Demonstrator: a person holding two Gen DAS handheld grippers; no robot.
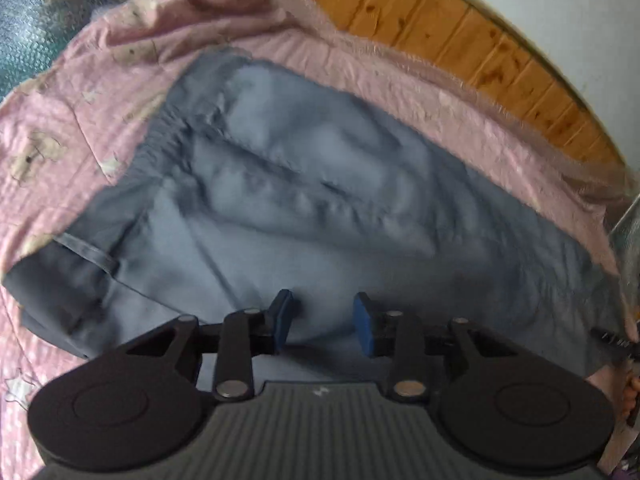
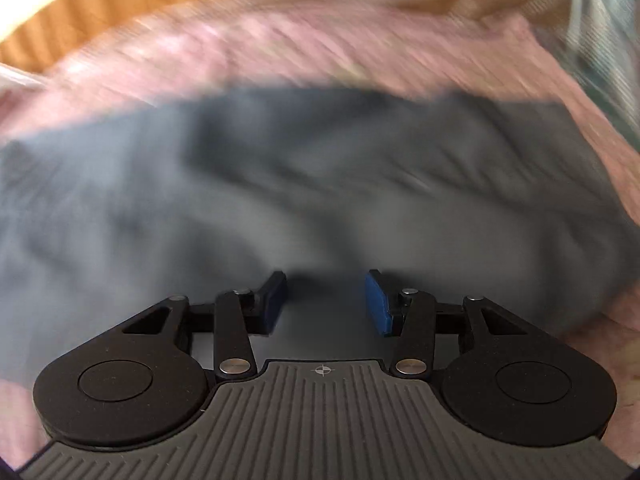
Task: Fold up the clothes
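A grey pair of trousers (image 1: 304, 208) lies spread on a pink bedsheet (image 1: 68, 128), its gathered waistband (image 1: 160, 136) toward the upper left in the left wrist view. My left gripper (image 1: 323, 312) hovers over the near edge of the cloth, jaws open, nothing between the blue pads (image 1: 365, 320). The right wrist view is heavily blurred: the same grey trousers (image 2: 280, 184) fill its middle. My right gripper (image 2: 326, 292) stands open above the grey cloth, with a clear gap between its pads (image 2: 378, 304).
The pink printed sheet (image 2: 320, 48) covers the bed all around the garment. A wooden plank headboard (image 1: 460, 28) and a pale wall (image 1: 560, 4) lie beyond the far edge. Part of a hand (image 1: 630, 396) shows at the right rim.
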